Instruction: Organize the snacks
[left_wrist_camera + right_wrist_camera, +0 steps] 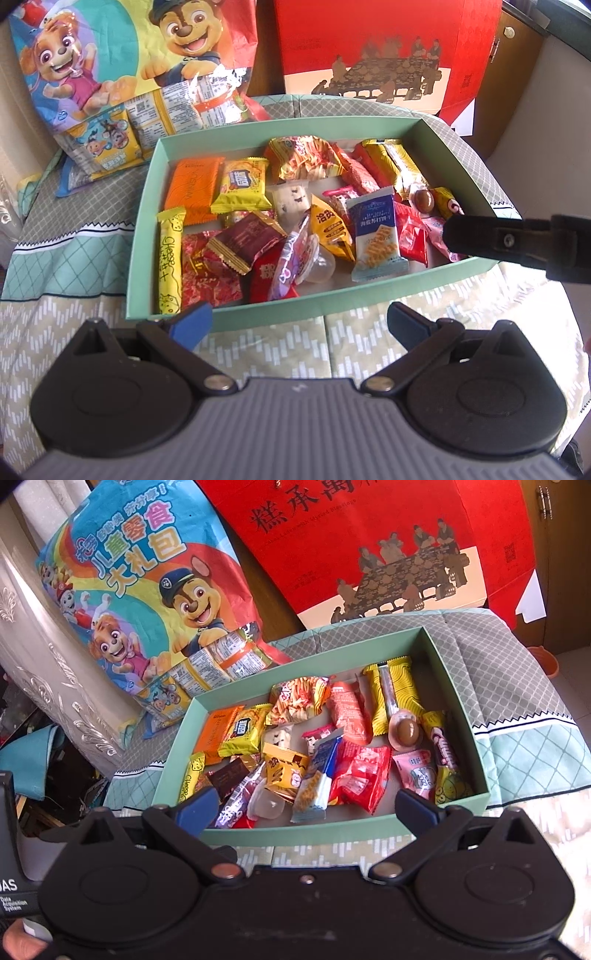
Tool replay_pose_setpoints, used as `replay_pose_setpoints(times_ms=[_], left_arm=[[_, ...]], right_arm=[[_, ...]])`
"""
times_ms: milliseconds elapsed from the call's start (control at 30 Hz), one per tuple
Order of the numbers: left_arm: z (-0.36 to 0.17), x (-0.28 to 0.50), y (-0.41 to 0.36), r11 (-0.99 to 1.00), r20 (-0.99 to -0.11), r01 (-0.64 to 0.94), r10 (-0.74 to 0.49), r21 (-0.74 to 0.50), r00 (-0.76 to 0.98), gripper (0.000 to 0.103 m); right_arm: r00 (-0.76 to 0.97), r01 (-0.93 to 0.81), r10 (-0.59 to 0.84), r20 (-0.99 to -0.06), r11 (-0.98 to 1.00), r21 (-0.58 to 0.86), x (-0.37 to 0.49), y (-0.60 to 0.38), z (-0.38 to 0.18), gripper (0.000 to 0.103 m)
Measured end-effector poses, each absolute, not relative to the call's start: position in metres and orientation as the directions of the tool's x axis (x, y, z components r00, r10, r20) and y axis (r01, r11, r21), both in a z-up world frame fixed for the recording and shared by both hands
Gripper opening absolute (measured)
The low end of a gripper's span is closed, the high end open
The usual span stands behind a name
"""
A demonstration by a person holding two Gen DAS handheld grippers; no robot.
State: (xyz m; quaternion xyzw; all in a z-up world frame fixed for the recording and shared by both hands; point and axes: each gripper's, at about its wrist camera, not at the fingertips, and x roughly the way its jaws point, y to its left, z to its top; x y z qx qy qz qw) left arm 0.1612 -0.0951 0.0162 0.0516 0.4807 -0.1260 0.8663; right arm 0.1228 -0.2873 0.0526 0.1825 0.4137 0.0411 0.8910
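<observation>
A pale green box (177,236) of snacks (295,221) sits on a patterned cloth (74,258), filled with wrapped sweets and biscuits lying loose in a single heap; the left gripper (299,325) hangs just outside the box's near wall, its blue-tipped jaws spread wide with nothing between them; the right gripper (306,806) hovers over the same near wall, jaws equally wide apart and empty, its dark finger also showing over the box's right near corner in the left wrist view. Inside the box, an orange packet (194,188) lies in the far left corner with a yellow biscuit pack (244,186) touching its right edge; a yellow cheese stick (170,258) runs along the left wall; a white-and-blue cracker pack (376,236) lies near the middle, beside a clear jelly cup (306,258); a red packet (360,775) lies to its right; a brown chocolate egg (405,731) rests towards the right wall; a yellow wafer pack (393,698) fills the far right corner. Behind the box's far left corner a cartoon gift bag (147,583) stands upright, small packs (218,661) spilling from its mouth onto the cloth; a red paper bag (388,546) stands behind the far edge.
</observation>
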Motion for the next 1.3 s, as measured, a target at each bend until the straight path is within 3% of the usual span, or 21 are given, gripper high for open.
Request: replay_pose_setpoints(times_ms=[567, 1300], left_arm=[[0.025, 0.101, -0.044, 0.983, -0.81, 0.181, -0.108, -0.002, 0.576, 0.103], [0.009, 0.102, -0.028, 0.997, -0.836, 0.064, -0.005, 0.037, 0.549, 0.103]], right_arm=[[0.63, 0.081, 0.104, -0.77, 0.977, 0.197, 0.067, -0.273, 0.06, 0.103], [0.551, 0.061, 0.04, -0.834, 0.994, 0.088, 0.062, -0.258, 0.042, 0.103]])
